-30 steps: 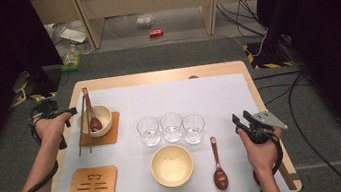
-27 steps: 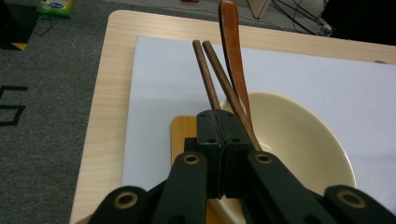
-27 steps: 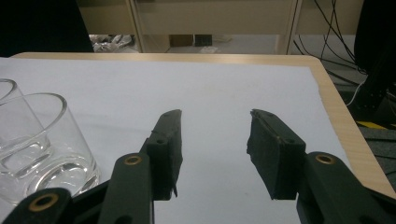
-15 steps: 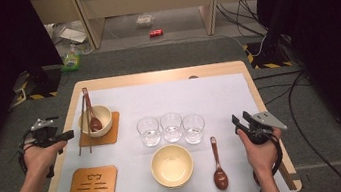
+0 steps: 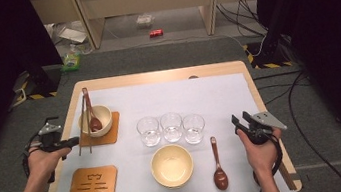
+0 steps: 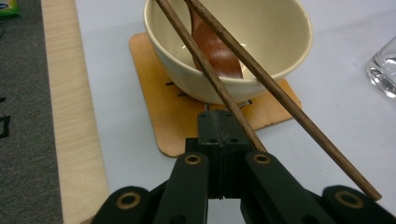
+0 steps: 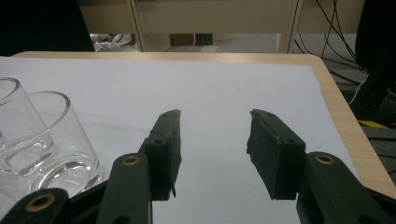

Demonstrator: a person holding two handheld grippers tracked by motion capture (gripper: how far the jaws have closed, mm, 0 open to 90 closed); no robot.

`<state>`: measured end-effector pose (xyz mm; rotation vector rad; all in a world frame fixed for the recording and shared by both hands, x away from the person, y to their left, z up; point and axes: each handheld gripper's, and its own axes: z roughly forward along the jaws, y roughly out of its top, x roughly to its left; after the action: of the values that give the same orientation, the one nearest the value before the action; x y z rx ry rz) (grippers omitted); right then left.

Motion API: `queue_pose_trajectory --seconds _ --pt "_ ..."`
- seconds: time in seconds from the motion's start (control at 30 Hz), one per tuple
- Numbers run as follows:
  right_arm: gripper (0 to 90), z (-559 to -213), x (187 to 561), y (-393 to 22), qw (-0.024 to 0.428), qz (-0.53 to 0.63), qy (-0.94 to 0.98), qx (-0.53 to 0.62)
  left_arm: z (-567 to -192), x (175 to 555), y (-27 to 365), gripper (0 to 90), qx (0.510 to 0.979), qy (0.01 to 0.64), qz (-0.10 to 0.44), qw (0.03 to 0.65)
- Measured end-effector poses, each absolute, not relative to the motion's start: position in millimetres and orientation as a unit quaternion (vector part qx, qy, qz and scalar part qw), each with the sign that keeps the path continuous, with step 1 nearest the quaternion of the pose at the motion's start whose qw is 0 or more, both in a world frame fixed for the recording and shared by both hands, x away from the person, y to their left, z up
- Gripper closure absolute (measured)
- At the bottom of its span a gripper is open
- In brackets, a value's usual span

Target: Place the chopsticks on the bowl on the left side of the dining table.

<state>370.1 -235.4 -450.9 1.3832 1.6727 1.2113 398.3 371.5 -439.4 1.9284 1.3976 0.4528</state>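
Observation:
My left gripper [image 5: 75, 140] is at the table's left edge, jaws shut with nothing between them, pointing at a cream bowl [image 5: 102, 116] on a wooden coaster [image 5: 113, 132]. In the left gripper view the shut gripper [image 6: 218, 122] sits just short of the coaster [image 6: 154, 70]. A brown spoon [image 6: 215, 49] lies in the bowl [image 6: 275, 28], and two chopsticks [image 6: 275, 91] rest across its rim, their near ends beside my jaws. My right gripper [image 5: 242, 121] hovers at the right side, open and empty [image 7: 214, 119].
Three glasses [image 5: 171, 126] stand in a row mid-table, the nearest one [image 7: 46, 140] left of my right jaws. An empty cream bowl [image 5: 171, 165], a second brown spoon [image 5: 219, 172] and a patterned coaster [image 5: 91, 190] lie along the near edge.
My left hand has drawn back from beside the bowl toward the person and sunk to the table's left edge. The right hand has kept still.

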Motion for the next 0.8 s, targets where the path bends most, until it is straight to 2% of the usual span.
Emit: queue_pose_trajectory --seconds 0.8 --pt "54.0 -450 370 -237 0.324 0.461 0.635 0.529 -437 401 345 89.1 0.769 0.511 0.164 0.347"
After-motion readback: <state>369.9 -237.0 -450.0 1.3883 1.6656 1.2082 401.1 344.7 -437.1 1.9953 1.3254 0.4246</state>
